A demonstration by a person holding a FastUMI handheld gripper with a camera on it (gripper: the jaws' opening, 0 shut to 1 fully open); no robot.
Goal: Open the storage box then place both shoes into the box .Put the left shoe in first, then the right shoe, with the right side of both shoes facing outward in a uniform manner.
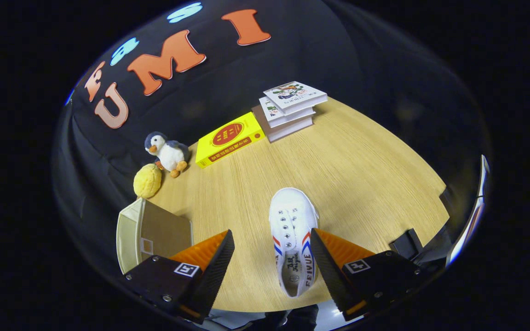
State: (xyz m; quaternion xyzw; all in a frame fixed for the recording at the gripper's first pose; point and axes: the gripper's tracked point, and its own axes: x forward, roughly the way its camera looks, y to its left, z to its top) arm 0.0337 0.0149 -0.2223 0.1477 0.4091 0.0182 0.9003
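Observation:
A white canvas shoe (pixel 292 230) with red and blue side stripes lies on the wooden table (pixel 361 174), toe pointing away from me. Its heel end lies between my fingers, close against the right finger (pixel 327 266). My gripper (pixel 272 264) is open and hovers above the table; the left finger is well apart from the shoe. The beige storage box (pixel 147 232) stands open beside and just beyond the left finger, with its brown inside showing. I see one shoe only.
A yellow book (pixel 229 139) and a stack of books (pixel 290 110) lie at the far side of the table. A plush penguin (pixel 167 152) and a yellow plush ball (pixel 147 180) sit beyond the box. A small black object (pixel 405 243) rests at the table's right edge.

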